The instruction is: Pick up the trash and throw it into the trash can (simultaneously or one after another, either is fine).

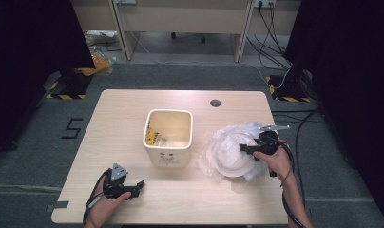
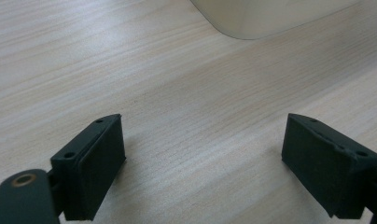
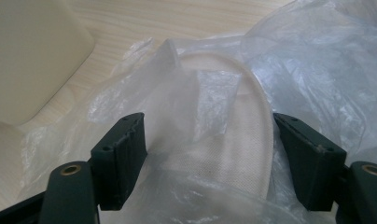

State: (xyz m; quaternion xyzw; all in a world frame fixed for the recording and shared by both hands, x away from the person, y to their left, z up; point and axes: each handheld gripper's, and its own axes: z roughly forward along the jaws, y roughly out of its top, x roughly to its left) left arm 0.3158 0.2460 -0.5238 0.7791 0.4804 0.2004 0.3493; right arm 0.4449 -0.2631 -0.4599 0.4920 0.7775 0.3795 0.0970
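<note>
Now your right fingers [image 3: 207, 158] are spread wide, straddling a fold of the clear plastic bag [image 3: 317, 65] and the rim of the white plate [image 3: 242, 144] wrapped in it, pads not yet pressing. That bundle sits on the right of the surface [image 1: 128, 109], just beside the cream bin [image 1: 168, 137] at centre. Over on the near left, your left fingers [image 2: 203, 163] are released too, hovering low over bare wood, with the bin's corner just ahead.

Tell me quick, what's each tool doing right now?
Left tool: open, holding nothing.
Right tool: open around the clear plastic bag, not clamped.
</note>
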